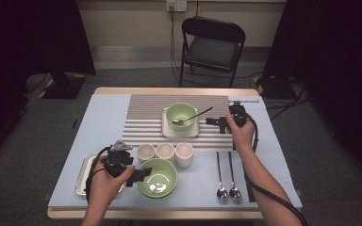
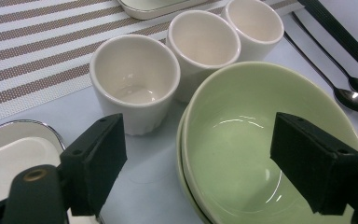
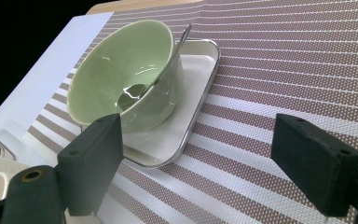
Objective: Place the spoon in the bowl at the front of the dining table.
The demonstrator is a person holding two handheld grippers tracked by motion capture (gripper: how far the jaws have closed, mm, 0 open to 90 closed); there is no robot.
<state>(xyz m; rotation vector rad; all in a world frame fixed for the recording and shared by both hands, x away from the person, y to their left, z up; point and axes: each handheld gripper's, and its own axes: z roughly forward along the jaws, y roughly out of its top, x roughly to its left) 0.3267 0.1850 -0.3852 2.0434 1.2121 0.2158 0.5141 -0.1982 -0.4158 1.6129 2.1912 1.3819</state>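
A green bowl [image 1: 181,114] [image 3: 121,77] stands on a white square tray [image 1: 167,129] [image 3: 193,100] on the striped mat, and a spoon [image 1: 199,114] [image 3: 175,51] leans in it with its handle over the right rim. My right gripper [image 1: 213,121] [image 3: 196,170] hovers just right of that tray, open, with nothing between its jaws. Near the front edge sits a stack of green bowls [image 1: 159,179] [image 2: 242,135]. My left gripper [image 1: 140,175] [image 2: 200,168] is open at the stack's left side, with the near rim between its jaws.
Three white cups [image 1: 165,151] [image 2: 200,44] stand in a row behind the stacked bowls. Two spoons [image 1: 228,190] [image 2: 354,91] lie at the front right. A metal-rimmed tray [image 1: 84,172] [image 2: 9,149] sits under my left hand. A folding chair [image 1: 212,47] stands beyond the table.
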